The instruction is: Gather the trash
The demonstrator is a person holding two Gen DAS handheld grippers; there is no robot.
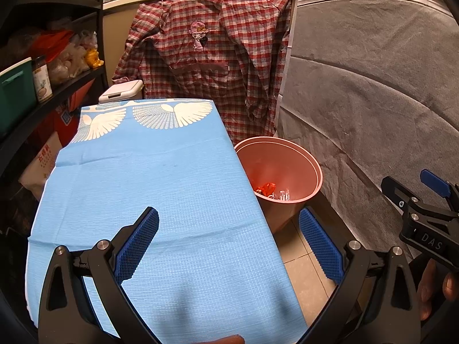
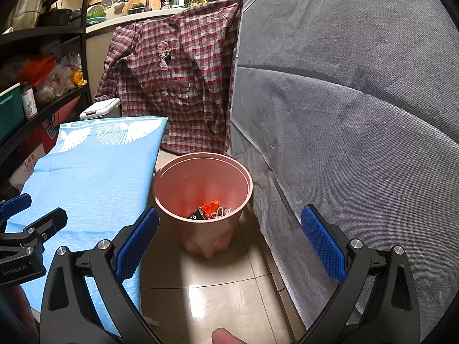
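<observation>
Trash [image 2: 210, 209] in bin [image 2: 172, 197], apparently wrappers; tongs [image 2: 229, 236] agape.

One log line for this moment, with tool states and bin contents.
left tool: open, empty | right tool: open, empty | pink bin: on floor beside blue-covered table | inside: orange wrapper

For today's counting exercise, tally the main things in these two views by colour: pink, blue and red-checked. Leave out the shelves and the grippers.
Pink: 1, the bin
Blue: 1, the tablecloth
Red-checked: 1, the hanging shirt
Total: 3
</observation>
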